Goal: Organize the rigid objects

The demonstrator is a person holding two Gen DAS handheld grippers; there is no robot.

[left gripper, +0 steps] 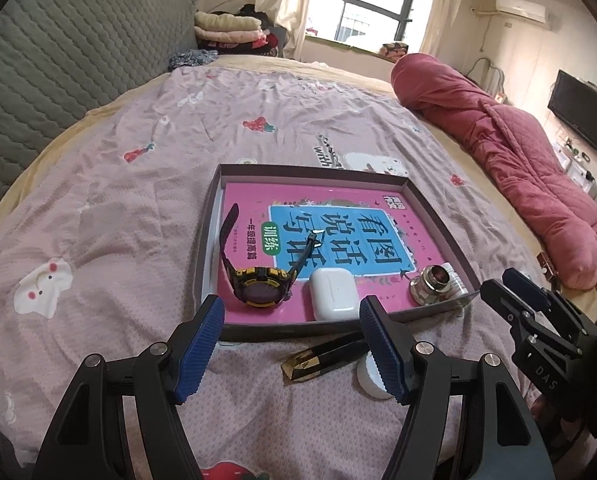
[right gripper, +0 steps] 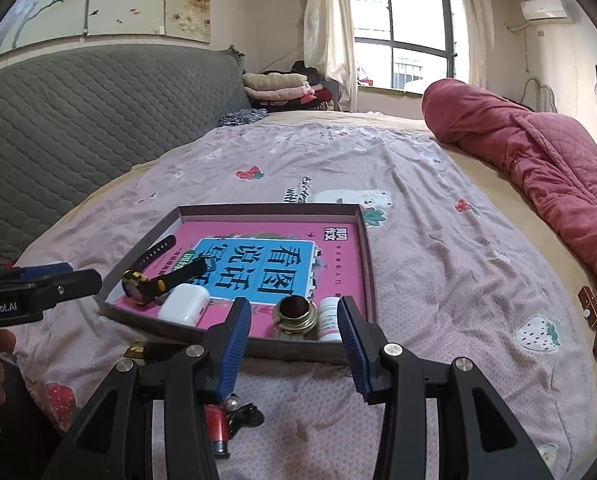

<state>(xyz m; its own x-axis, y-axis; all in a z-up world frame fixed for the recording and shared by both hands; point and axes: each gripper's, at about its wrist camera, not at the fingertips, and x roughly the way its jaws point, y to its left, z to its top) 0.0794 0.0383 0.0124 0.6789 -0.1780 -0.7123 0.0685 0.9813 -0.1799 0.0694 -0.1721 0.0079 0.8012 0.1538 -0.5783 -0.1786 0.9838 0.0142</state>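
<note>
Bedroom: window with pale curtains behind the bed; a wall screen at the far right.
Bed (left gripper: 110, 200): pink sheet printed with strawberries and animals, bearing the tray.
Headboard (left gripper: 66, 56): grey, quilted, left of the tray.
Quilt (left gripper: 510, 152): rolled, red, right of the tray along the bed's edge.
Tray (left gripper: 434, 208): shallow dark box, lined by a pink book (left gripper: 254, 200) with a blue title panel.
Left tool (left gripper: 292, 344): near side of the tray, jaws spread wide, nothing between them.
Right tool (right gripper: 294, 328): near side of the tray, jaws parted and empty, flanking in view the jar and bottle at the near rim.
Watch (left gripper: 260, 284): black and yellow, in the tray's near left part, straps lifted.
Earbud case (left gripper: 333, 294): white, in the tray, just right of the watch.
Jar (right gripper: 294, 314): glass, brassy rim, near right corner of the tray.
Bottle (right gripper: 330, 318): small, white, in the tray beside the jar.
Black-gold bar (left gripper: 322, 360): on the sheet, just outside the tray's near rim.
Battery (right gripper: 217, 428): red, on the sheet nearer than the tray, beside a black clip (right gripper: 244, 416).
</note>
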